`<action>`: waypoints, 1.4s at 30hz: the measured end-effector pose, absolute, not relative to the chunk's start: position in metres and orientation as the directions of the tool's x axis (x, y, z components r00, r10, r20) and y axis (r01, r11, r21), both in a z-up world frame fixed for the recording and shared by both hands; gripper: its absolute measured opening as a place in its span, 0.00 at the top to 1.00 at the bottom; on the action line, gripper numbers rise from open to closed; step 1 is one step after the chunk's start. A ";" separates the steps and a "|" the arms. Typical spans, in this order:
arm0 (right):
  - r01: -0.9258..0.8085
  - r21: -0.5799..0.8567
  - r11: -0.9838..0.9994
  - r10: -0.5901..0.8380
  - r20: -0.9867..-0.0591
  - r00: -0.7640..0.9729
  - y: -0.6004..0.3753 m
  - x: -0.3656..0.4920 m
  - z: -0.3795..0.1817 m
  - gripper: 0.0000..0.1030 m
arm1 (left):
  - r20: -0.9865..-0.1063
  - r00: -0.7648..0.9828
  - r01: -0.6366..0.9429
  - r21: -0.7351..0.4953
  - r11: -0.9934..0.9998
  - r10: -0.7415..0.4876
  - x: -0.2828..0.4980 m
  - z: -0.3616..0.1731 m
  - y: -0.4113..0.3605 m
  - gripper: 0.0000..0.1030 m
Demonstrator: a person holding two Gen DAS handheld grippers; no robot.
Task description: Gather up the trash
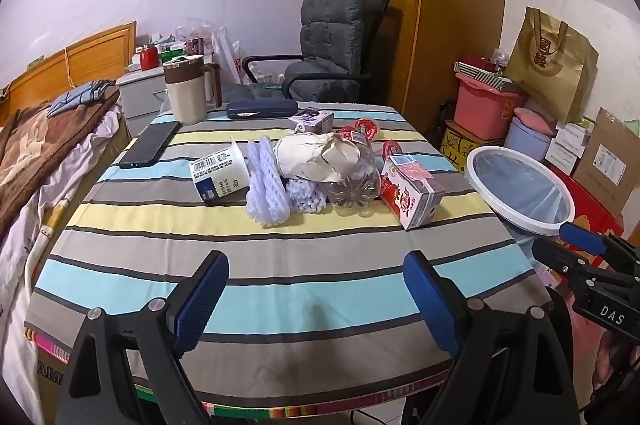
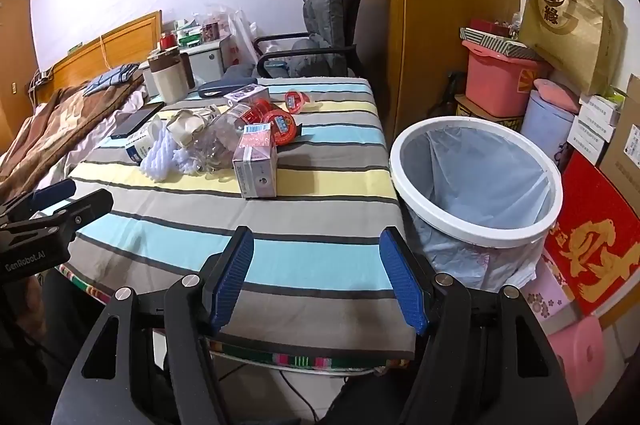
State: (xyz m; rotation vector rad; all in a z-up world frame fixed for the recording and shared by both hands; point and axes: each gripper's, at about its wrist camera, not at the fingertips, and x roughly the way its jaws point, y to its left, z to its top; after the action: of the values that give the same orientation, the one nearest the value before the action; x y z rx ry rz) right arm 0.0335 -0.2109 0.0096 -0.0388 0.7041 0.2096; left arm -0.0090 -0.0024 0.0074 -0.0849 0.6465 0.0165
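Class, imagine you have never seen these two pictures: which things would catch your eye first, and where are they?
First, the heap of trash in the middle of the striped table: a red milk carton, a crushed clear bottle and white foam netting. Then the white-rimmed bin with its pale liner, standing just off the table's right edge.

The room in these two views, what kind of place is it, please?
Most likely a small bedroom at home, also used for storage. A bed with a wooden headboard stands beside the striped table, a wooden wardrobe fills the corner, and boxes and tubs are stacked by the wall.
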 end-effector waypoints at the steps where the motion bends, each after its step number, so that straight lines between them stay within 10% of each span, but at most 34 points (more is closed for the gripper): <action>1: -0.204 0.036 0.978 0.179 -0.646 0.742 -0.211 0.034 0.010 0.35 | -0.602 0.799 -0.041 -0.073 0.996 -0.011 -0.010 0.008 -0.003 0.13; 42: -0.204 0.034 0.978 0.179 -0.631 0.754 -0.207 0.028 0.015 0.35 | -0.601 0.799 -0.030 -0.079 0.996 -0.024 -0.018 0.013 -0.005 0.13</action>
State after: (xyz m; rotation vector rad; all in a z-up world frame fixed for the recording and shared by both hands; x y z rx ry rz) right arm 0.0285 -0.2072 0.0149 -0.0373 0.6849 0.2088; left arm -0.0183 -0.0049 0.0128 -0.0866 0.6458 0.0037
